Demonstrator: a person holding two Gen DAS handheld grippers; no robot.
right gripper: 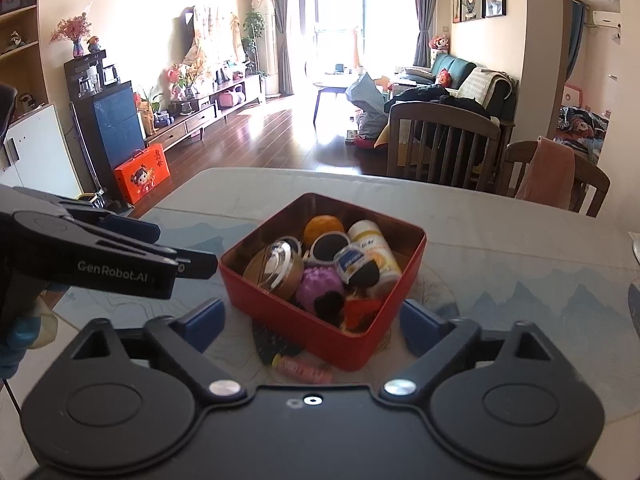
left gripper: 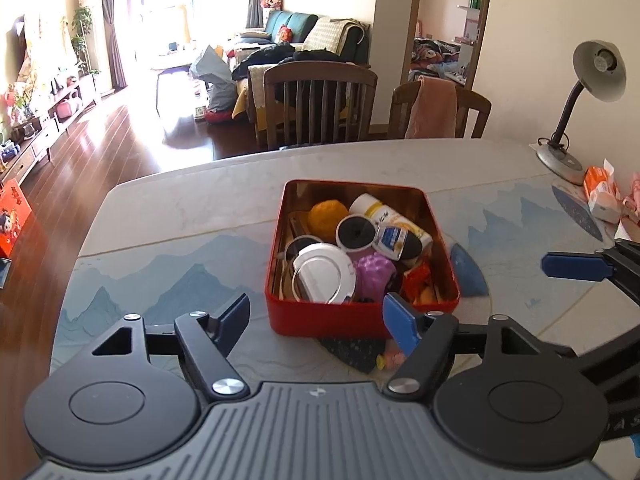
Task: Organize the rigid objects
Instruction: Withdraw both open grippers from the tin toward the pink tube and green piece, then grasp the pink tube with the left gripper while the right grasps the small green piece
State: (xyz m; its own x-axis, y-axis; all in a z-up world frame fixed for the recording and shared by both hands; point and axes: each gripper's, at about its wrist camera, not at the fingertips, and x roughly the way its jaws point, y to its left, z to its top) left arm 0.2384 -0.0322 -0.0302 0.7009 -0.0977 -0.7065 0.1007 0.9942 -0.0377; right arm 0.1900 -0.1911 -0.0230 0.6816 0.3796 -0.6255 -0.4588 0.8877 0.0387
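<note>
Tin (left gripper: 360, 316) full of objects on table (left gripper: 180, 208) | left hand-held gripper (left gripper: 316, 320) spread, empty | right hand-held gripper (right gripper: 312, 324) spread, empty

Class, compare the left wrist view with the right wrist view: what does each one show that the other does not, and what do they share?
Only the left wrist view shows the desk lamp and the orange packet beside its base. Only the right wrist view shows the dark cabinet and the shelves by the wall. Both show the red tin full of small objects on the table, the orange ball inside it, and both tools open and empty.
</note>
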